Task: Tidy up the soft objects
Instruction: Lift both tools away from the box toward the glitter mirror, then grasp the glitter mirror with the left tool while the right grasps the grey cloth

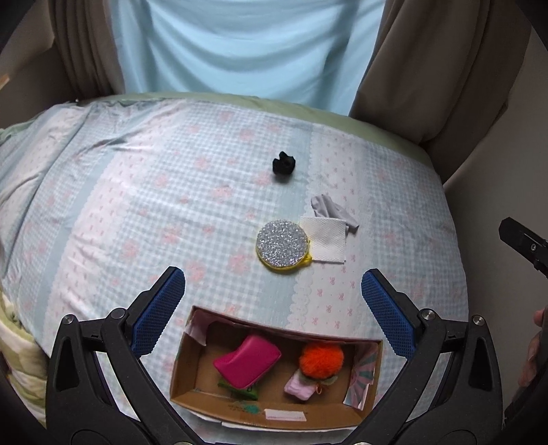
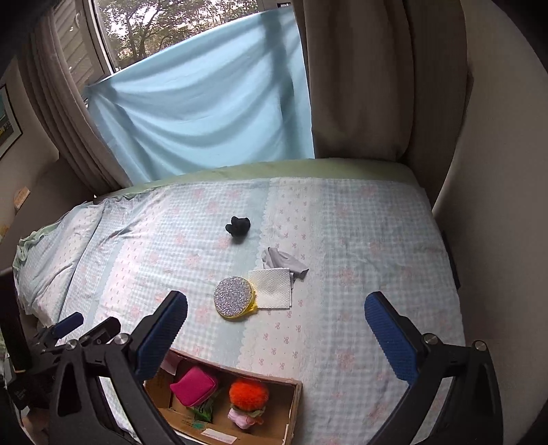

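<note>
I hold the left gripper point(image 1: 273, 308) with its jaws spread wide and nothing in them, above the cardboard box point(image 1: 191, 380) at the bottom centre of its view. The right gripper point(image 2: 275, 330) is equally wide and empty. Inside the box lie a pink pouch point(image 1: 247, 360) and an orange pompom point(image 1: 321, 357). On the checked bedspread point(image 1: 137, 219), near frame centre, a glittery round pad point(image 1: 283, 243) touches a white tissue point(image 1: 328, 241), with a grey cloth point(image 1: 334, 212) just behind and a black scrunchie point(image 1: 284, 163) further up.

Checked bedspread point(image 2: 359, 239), beige curtains point(image 2: 359, 85), window point(image 2: 164, 24)
</note>
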Motion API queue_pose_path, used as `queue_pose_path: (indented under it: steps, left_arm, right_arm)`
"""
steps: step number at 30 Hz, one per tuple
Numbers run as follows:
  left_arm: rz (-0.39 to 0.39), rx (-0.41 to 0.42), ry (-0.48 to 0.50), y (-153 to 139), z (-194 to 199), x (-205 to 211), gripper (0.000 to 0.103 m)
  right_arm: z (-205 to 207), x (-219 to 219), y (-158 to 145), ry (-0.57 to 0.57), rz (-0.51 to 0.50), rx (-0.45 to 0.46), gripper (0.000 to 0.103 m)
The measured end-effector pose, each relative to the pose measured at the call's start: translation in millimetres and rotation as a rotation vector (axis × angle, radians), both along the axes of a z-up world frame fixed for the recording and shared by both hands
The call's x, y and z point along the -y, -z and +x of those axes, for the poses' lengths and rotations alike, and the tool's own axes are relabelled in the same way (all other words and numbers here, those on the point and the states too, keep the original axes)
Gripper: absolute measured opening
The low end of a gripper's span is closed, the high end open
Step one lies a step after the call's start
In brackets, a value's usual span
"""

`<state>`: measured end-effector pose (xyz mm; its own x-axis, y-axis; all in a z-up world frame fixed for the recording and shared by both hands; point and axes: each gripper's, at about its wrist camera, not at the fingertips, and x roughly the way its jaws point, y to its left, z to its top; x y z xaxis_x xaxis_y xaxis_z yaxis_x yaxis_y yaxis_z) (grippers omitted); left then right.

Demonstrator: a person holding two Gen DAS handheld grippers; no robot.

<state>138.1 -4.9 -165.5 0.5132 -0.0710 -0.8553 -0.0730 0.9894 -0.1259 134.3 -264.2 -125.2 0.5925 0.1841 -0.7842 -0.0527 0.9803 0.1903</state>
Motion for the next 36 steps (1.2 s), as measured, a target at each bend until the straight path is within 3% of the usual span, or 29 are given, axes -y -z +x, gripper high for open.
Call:
queue_pose_path:
  steps: [11,19,28,33,36]
  left_arm:
    - [0.010,-0.194,0.117,123.4,112.0,13.6,0.103]
    - [0.050,-0.294,0.200,212.7,159.2,38.3,0.103]
    - [0.068,-0.392,0.224,279.4,183.0,53.8,0.103]
    - [0.052,-0.419,0.232,302.3,192.2,56.0,0.102]
    - [0.045,-0.418,0.239,306.3,193.8,57.5,0.100]
  right_arm:
    - [124.2,-11.3,103.4,0.055,0.047,-0.152,0.103]
    - [185.9,-23.2,186.1,0.061,0.065,-0.253,0.103]
    - [235.2,-51.6,270.1,-0.019,0.011,-0.342,0.103]
    - [259.2,-60.8,310.8,-0.046,-0.033,-0.421,0.102]
    - [267.1,-62.8,326.3,-0.062,-0.033,-0.459,0.078]
